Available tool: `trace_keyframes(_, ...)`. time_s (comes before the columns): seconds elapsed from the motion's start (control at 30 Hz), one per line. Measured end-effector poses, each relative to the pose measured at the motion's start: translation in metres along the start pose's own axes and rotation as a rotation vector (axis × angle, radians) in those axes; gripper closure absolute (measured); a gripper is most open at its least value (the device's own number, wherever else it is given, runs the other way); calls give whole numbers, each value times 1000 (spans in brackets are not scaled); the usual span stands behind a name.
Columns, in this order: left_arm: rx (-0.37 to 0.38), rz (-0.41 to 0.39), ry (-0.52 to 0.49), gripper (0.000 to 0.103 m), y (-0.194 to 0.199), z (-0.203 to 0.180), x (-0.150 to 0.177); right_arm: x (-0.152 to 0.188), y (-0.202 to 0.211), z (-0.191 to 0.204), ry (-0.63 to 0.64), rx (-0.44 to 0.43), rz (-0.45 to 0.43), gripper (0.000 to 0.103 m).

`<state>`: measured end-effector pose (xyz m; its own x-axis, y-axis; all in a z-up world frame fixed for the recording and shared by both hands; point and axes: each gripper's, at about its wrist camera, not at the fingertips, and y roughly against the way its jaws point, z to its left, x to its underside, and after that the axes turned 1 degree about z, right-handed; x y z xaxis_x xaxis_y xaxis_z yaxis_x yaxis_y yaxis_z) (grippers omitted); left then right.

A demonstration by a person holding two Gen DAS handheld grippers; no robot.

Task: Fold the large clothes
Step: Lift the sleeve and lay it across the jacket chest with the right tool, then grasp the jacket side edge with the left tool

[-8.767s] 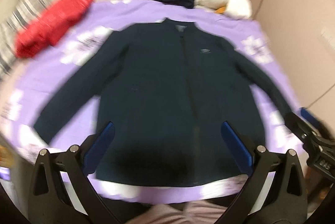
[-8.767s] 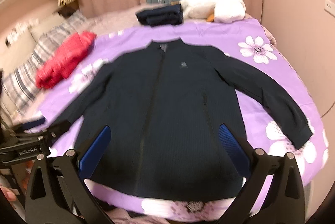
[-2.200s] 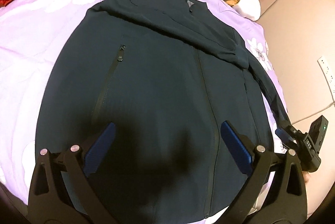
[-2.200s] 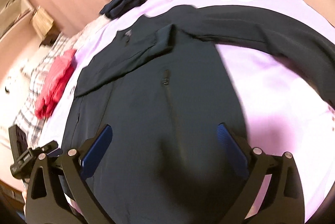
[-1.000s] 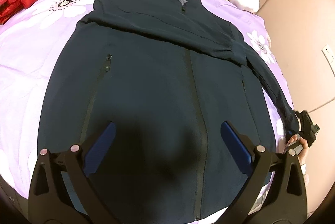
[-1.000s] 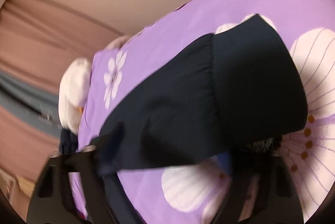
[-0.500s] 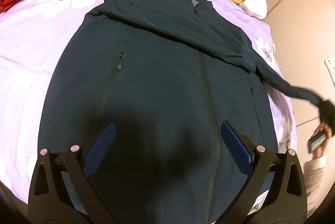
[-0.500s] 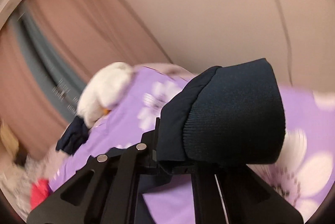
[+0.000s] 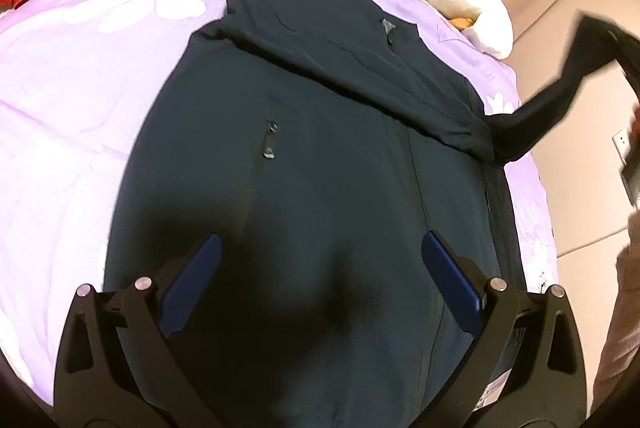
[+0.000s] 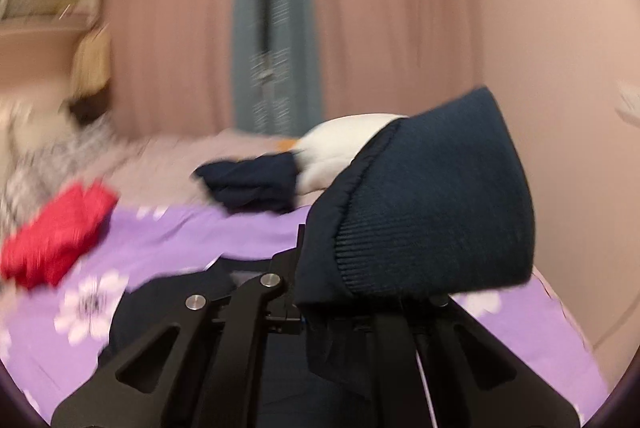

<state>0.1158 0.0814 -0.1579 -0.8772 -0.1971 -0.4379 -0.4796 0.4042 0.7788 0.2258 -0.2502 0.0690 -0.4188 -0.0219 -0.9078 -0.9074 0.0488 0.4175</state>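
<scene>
currently right gripper [image 10: 400, 292] clamps sleeve cuff [image 10: 432, 204]; left gripper [image 9: 320, 268] open above jacket [image 9: 320, 168]. risk: cuff slipping free mid-swing.

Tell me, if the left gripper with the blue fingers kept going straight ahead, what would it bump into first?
Most likely the navy jacket. The left gripper is open and points down at the jacket's front panel, near the centre zipper, with nothing else in between. How far above the fabric it hovers is hard to judge.
</scene>
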Motion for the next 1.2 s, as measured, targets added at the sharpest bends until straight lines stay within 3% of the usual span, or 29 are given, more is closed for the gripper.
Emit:
trace_keyframes(0.2,-5,-29,46,2,9,26,-6,33,-52,133,227,-104,119,97)
trace_keyframes(0.37,-20,-35,117,2,10,54,-5,89,-98,208,384,-138,259,94)
trace_keyframes(0.43,-27,-35,142,2,10,63,-4,119,-119,231,436,-184,361,83)
trace_keyframes(0.5,-32,-34,164,2,11,72,-3,144,-132,241,472,-192,450,61)
trace_keyframes(0.57,-35,-36,180,2,14,79,-4,157,-134,236,452,-253,505,57)
trace_keyframes(0.63,-39,-39,188,2,15,83,-6,162,-130,220,405,-304,531,44)
trace_keyframes(0.77,-18,-42,208,2,13,88,-18,151,-101,183,315,-411,497,20)
trace_keyframes(1.03,151,-105,194,2,2,72,-110,168,-36,96,112,-482,463,19)
trace_keyframes(1.2,258,-23,259,2,-50,66,-164,195,-14,53,-41,-464,472,19)
